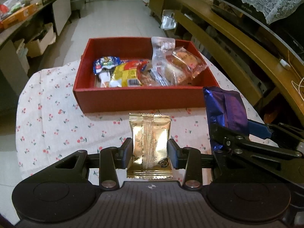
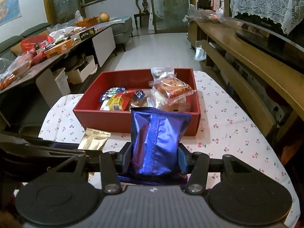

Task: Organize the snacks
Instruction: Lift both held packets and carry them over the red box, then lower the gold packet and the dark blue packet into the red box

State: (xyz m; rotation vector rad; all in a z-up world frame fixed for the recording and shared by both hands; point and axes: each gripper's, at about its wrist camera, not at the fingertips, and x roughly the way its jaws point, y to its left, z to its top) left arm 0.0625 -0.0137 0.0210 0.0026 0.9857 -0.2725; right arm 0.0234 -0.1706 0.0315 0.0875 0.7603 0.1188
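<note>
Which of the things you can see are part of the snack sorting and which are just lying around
Part of the job: gold packet in left gripper; purple packet in right gripper; red box holding snacks.

Lying about: cherry-print cloth; cluttered side table; wooden chair.

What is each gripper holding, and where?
Left gripper: gold packet, by its side edges. Right gripper: purple packet, by its sides.

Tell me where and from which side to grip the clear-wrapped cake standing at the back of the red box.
Take the clear-wrapped cake by its flat top seal, from above. That edge stands upright over the red box wall and the other snacks, so probably nothing crowds it. Both grippers are full: left gripper holds the gold packet, right gripper the purple packet.
</note>
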